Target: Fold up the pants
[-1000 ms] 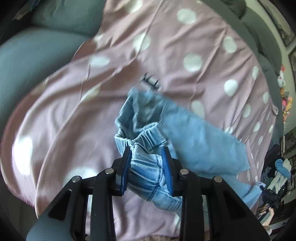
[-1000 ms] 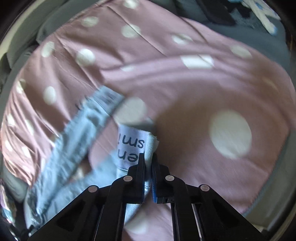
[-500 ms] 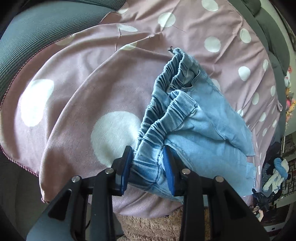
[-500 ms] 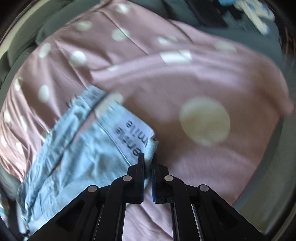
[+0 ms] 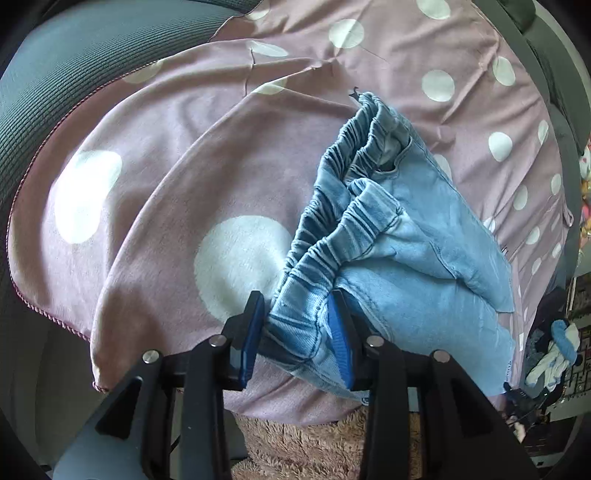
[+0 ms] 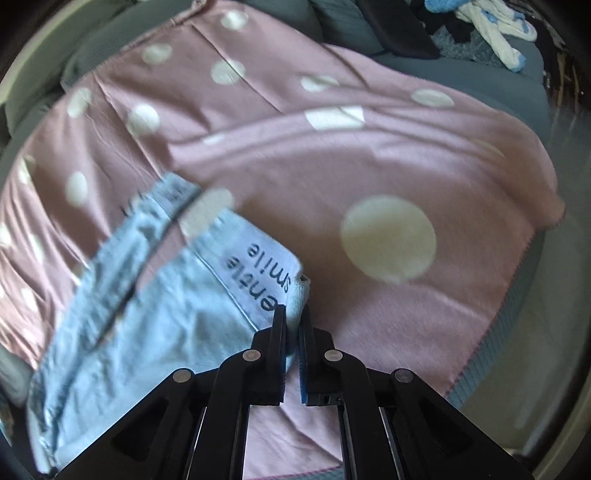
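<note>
Light blue denim pants [image 5: 417, 236] lie on a pink blanket with white dots [image 5: 155, 206]. My left gripper [image 5: 295, 314] is shut on the gathered elastic waistband at its near end. The waistband bunches up and runs away from me. In the right wrist view the pants [image 6: 147, 314] stretch to the left, and my right gripper [image 6: 293, 321] is shut on the hem of a leg, beside a pale cuff printed with "smile" [image 6: 258, 269].
The pink blanket [image 6: 369, 166] covers a grey-green sofa [image 5: 74, 66]. A beige fluffy rug [image 5: 306, 443] shows below the blanket's edge. White and blue clothes [image 6: 495, 33] lie on the sofa at the far right; more clothes [image 5: 554, 350] lie past the blanket.
Both grippers have lowered the pants, which now lie spread on the blanket. The waistband has stretched out away from my left gripper. Both grips are unchanged.
</note>
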Motion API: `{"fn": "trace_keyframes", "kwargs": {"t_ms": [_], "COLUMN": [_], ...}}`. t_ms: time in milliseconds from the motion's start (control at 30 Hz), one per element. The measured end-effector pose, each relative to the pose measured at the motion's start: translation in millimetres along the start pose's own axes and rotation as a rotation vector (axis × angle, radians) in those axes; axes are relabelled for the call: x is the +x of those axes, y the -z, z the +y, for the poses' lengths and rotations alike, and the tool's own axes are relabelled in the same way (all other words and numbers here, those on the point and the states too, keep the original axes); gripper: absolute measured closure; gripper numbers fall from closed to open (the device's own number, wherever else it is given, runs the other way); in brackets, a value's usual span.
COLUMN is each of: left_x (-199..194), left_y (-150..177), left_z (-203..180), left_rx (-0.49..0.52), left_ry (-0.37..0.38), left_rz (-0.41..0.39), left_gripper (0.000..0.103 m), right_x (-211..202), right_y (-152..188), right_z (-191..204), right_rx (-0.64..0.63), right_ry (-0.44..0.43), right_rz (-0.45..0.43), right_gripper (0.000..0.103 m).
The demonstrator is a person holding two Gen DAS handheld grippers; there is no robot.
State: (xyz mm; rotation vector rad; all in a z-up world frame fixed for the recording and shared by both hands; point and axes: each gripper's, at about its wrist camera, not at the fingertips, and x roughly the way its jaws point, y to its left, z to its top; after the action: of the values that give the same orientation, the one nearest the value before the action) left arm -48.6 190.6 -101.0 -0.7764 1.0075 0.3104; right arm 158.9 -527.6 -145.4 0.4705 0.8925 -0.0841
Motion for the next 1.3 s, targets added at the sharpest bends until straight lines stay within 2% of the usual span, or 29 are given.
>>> {"fn": "trace_keyframes", "kwargs": {"t_ms": [133,233,300,333,367,400,433,467,533,633,700,733,867,900,933,967,1033,1133,1200,1300], "left_x": [3,1,-7,-14,-24,-33,-43,-52,-64,-61,-41,-31,16,26,35,46,64,72,71,71], "left_y": [1,4,3,3,1,0,-1,-4,-9,-16,-17,-16,-4,-1,3,6,12,14,13,10], "left_z": [-11,-19,-22,-25,-29,-34,-38,-43,-57,-83,-104,-112,-134,-136,-137,-137,-132,-131,-126,-121], "left_rx": [0.044,0.067,0.077,0.084,0.089,0.093,0.094,0.097,0.108,0.129,0.145,0.162,0.194,0.195,0.198,0.201,0.189,0.258,0.213,0.195], "left_ry": [-0.07,-0.16,-0.183,-0.183,-0.178,-0.17,-0.161,-0.149,-0.104,0.02,0.054,0.061,0.082,0.082,0.074,0.065,0.042,0.01,0.026,0.054], "left_rz": [-0.012,-0.042,-0.05,-0.061,-0.083,-0.108,-0.136,-0.167,-0.206,-0.219,-0.186,-0.162,-0.056,-0.033,-0.003,0.032,0.081,0.037,0.036,0.047], "left_gripper": [0.057,0.041,0.034,0.031,0.027,0.023,0.015,0.009,0.007,0.007,0.009,0.012,0.039,0.043,0.054,0.058,0.059,0.07,0.071,0.071], "right_x": [4,4,1,-2,-7,-14,-22,-30,-47,-58,-53,-47,-14,-3,7,15,41,95,124,160], "right_y": [-1,-3,-3,-5,-8,-11,-14,-17,-27,-44,-54,-58,-73,-77,-77,-79,-86,-93,-94,-94], "right_z": [-6,2,7,10,12,15,19,23,39,77,116,135,210,226,243,255,283,317,328,335], "right_rx": [0.035,0.0,-0.023,-0.03,-0.034,-0.044,-0.057,-0.067,-0.088,-0.124,-0.174,-0.188,-0.238,-0.232,-0.227,-0.228,-0.226,-0.215,-0.196,-0.126], "right_ry": [-0.014,0.042,0.083,0.125,0.182,0.219,0.236,0.24,0.225,0.088,-0.044,-0.084,-0.232,-0.238,-0.235,-0.233,-0.192,-0.113,-0.066,-0.01], "right_rz": [0.002,0.01,0.021,0.029,0.023,0.001,-0.027,-0.051,-0.086,-0.08,-0.035,-0.012,0.101,0.128,0.15,0.163,0.186,0.252,0.287,0.331], "right_gripper": [0.102,0.102,0.098,0.086,0.067,0.057,0.045,0.043,0.04,0.035,0.034,0.034,0.034,0.034,0.034,0.034,0.034,0.034,0.035,0.046]}}
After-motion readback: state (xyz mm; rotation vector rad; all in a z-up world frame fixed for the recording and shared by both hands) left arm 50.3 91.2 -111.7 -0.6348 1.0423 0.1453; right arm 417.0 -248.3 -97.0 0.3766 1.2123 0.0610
